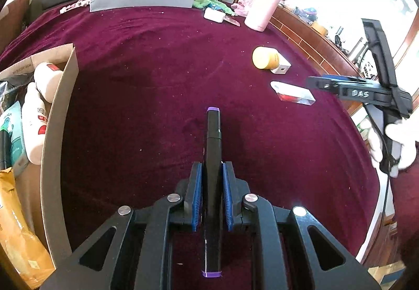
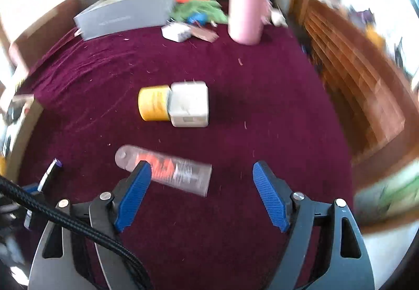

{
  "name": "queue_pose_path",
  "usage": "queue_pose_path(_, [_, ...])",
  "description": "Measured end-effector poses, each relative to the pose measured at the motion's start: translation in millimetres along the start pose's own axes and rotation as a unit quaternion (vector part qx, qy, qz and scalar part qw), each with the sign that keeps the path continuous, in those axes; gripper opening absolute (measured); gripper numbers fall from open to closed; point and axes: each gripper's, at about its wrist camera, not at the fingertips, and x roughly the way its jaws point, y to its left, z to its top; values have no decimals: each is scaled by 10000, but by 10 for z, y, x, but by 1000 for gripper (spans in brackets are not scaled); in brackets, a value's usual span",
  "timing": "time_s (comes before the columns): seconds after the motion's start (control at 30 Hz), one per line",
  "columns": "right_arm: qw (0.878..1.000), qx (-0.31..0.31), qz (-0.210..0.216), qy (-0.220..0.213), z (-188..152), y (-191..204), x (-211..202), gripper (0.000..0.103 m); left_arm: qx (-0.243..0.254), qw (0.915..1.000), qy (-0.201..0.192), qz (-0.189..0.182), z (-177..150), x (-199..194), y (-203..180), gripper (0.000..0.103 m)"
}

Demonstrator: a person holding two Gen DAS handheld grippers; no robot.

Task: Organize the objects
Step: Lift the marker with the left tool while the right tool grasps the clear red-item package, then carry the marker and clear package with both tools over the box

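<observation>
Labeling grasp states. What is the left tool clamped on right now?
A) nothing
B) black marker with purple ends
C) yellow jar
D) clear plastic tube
B: in the left wrist view the left tool has its blue pads pressed against both sides of the black marker, while the yellow jar and the clear plastic tube lie apart on the maroon cloth.

Your left gripper (image 1: 212,172) pointed steeply down, blue pads clamped tight on what it held. Your right gripper (image 2: 201,172) hung above the surface, jaws spread wide, nothing between them. Your white-gloved right hand (image 1: 392,143) gripped its handle.
</observation>
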Motion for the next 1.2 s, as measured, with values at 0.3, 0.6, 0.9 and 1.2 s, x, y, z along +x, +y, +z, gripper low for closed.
queue_pose_path(0.3, [9928,-979,499,468,42,206,344,81,674,9971,58,363,22,111,-338,51])
queue_pose_path(0.6, [9916,-934,707,542,15,284,436,69,1035,9910,68,849,-4,170,-477,41])
queue_pose_path(0.9, [9948,-633,410,679,-136,323,264,11,31,9999,-81,115,-35,-111,-50,11])
queue_pose_path(1.2, [9954,-486,628,540,-259,477,-14,11,53,9996,-246,95,-108,-369,-85,11])
